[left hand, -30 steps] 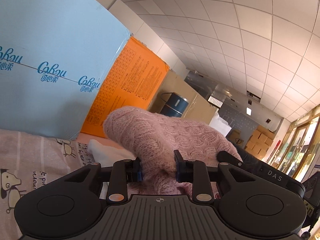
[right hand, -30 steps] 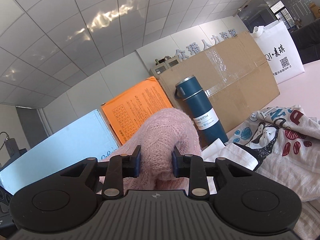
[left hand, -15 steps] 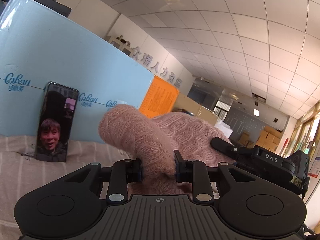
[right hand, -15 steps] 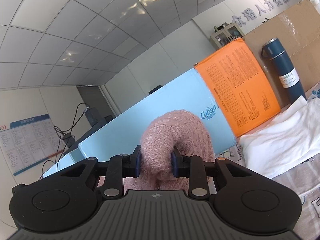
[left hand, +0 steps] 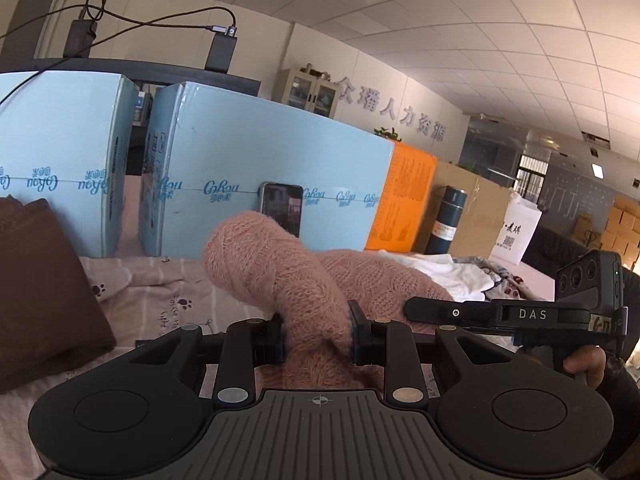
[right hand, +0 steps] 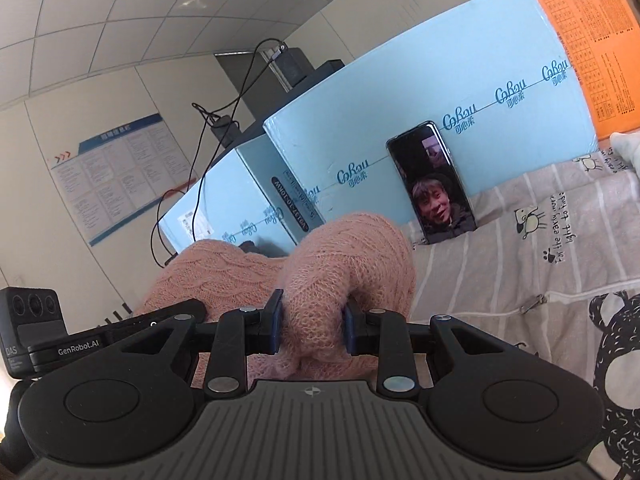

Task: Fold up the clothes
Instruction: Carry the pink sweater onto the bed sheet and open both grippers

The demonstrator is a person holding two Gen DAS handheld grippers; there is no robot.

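A pink knitted sweater [left hand: 280, 276] hangs lifted between both grippers, above a bed sheet with cartoon prints [right hand: 540, 248]. My left gripper [left hand: 316, 338] is shut on a bunched fold of it, which bulges up past the fingers. My right gripper [right hand: 311, 328] is likewise shut on another bunch of the same sweater [right hand: 340, 256]. In the left wrist view the other gripper's body [left hand: 520, 314] shows at the right, held by a hand [left hand: 584, 368]. How the sweater hangs below is hidden.
Light blue cartons [left hand: 260, 184] stand along the back with a phone [right hand: 434, 184] leaning on one. An orange box [left hand: 408, 200], a blue bottle [left hand: 448, 220], a brown carton and a white bag follow rightward. A dark brown garment [left hand: 40, 292] lies left; white and printed clothes [left hand: 460, 272] lie right.
Both grippers have swung leftward with the sweater still clamped. The views have panned from the orange box and bottle to the blue cartons and the phone.
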